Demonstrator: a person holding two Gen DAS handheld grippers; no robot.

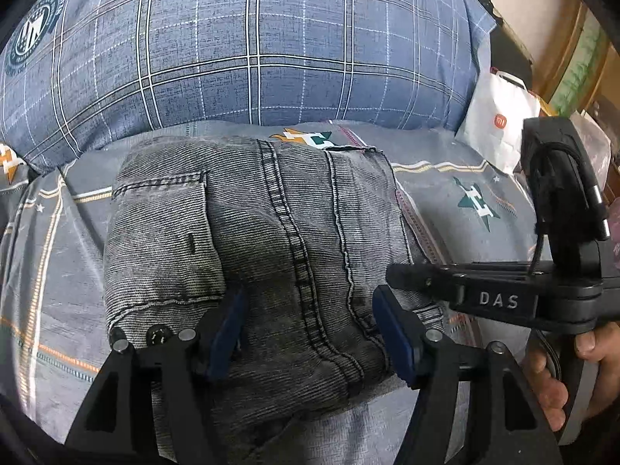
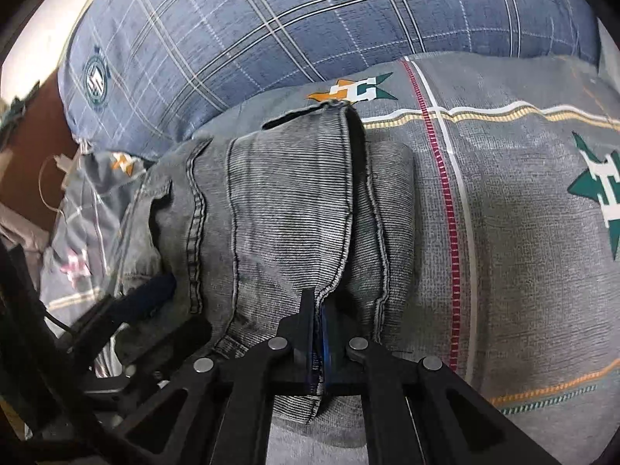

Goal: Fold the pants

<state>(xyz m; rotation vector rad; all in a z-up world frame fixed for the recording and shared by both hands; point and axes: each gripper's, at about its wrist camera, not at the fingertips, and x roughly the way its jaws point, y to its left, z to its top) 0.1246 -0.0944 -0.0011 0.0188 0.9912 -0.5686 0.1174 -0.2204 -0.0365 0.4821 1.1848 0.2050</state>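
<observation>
Grey denim pants (image 1: 271, 232) lie folded into a thick bundle on the bed sheet (image 1: 465, 201). My left gripper (image 1: 312, 337) straddles the near end of the bundle. Its blue pads (image 1: 228, 333) stand wide apart, with denim between them and no visible squeeze. From the right, my right gripper (image 1: 391, 275) reaches to the bundle's right edge. In the right wrist view the right gripper (image 2: 319, 333) is shut on a seamed edge of the pants (image 2: 279, 213), lifting it into a small ridge. The left gripper's blue pad (image 2: 147, 294) rests against the bundle's left side.
A big blue plaid pillow (image 1: 271, 38) lies right behind the pants. A white paper bag (image 1: 500, 124) stands at the bed's far right. A person's hand (image 1: 562, 368) holds the right gripper's handle. Open sheet (image 2: 503, 193) stretches to the right of the bundle.
</observation>
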